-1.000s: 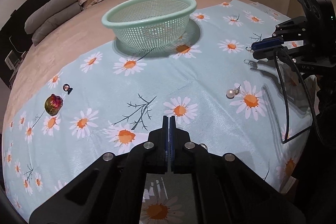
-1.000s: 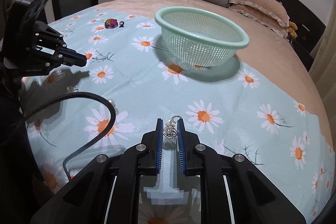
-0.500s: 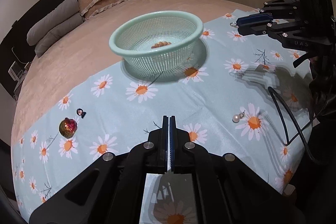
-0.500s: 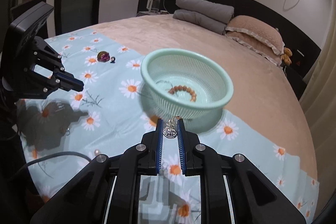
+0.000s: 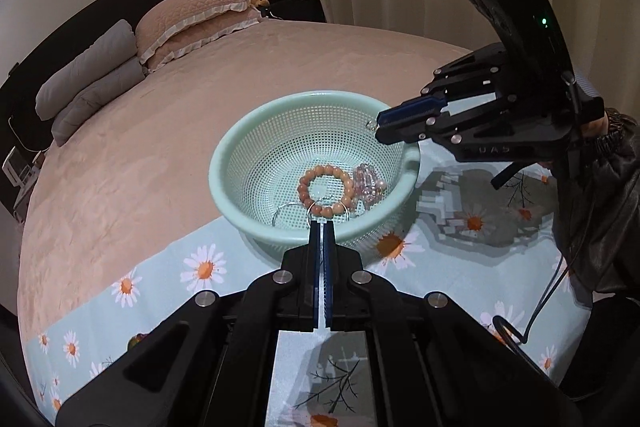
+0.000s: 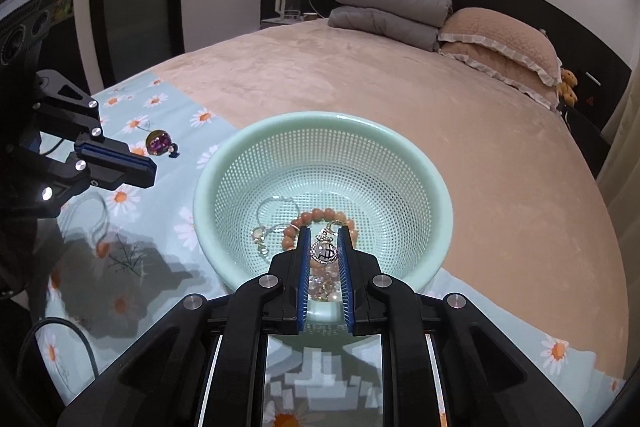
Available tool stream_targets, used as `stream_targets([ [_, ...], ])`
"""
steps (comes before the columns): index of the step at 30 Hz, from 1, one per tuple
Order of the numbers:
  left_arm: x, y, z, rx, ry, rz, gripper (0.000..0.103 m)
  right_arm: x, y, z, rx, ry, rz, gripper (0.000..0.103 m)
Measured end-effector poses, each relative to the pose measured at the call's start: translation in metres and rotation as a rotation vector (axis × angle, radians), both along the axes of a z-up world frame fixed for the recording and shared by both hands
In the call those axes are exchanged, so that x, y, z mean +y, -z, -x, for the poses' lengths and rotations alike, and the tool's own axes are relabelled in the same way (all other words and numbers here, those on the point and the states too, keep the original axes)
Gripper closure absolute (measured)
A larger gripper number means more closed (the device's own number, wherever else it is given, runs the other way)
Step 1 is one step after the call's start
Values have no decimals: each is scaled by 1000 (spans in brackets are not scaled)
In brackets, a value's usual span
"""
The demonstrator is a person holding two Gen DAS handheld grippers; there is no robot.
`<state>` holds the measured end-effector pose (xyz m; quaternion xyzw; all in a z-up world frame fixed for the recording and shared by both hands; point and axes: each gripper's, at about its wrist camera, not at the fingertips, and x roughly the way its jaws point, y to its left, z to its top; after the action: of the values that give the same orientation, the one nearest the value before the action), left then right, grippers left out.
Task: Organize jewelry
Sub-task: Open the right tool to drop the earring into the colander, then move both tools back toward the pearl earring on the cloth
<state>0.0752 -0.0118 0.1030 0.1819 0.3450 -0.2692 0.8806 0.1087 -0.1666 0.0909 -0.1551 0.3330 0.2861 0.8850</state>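
A mint-green mesh basket (image 5: 240, 147) (image 6: 400, 147) stands on the daisy cloth on the bed. In it lie a brown bead bracelet (image 5: 325, 191) (image 6: 320, 214), a pink crystal piece (image 5: 370, 183) and a thin silver hoop (image 6: 276, 205). My right gripper (image 6: 325, 233) (image 5: 378, 125) is shut on a round silver pendant (image 6: 324, 251) and holds it above the basket. My left gripper (image 5: 322, 223) (image 6: 148, 173) is shut near the basket's near rim; a thin silver ring (image 5: 314, 209) shows at its tips.
A dark shiny bauble (image 6: 159, 142) and a small black piece (image 6: 174, 150) lie on the daisy cloth (image 5: 200, 267) left of the basket. Grey and pink pillows (image 6: 400, 11) lie at the headboard. Curtains hang beyond the bed's far side.
Both grippers have moved up and toward the basket. The right one now holds the pendant over the basket's inside. The left one has come to the near rim.
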Motion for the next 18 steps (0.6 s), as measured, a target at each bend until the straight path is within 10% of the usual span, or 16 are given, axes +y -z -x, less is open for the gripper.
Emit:
stream_targets([
  [4,-8,5,-14,12,3,-12,96,-4,4,-8,14,48,-24,88],
  [8,-5,7,-28,9,-54,7,19,-9,7,-9,-37,123,0,19],
  [18,-2,16,-33,7,-101,-46,6,-17,6,-2,-53,165,16,18],
])
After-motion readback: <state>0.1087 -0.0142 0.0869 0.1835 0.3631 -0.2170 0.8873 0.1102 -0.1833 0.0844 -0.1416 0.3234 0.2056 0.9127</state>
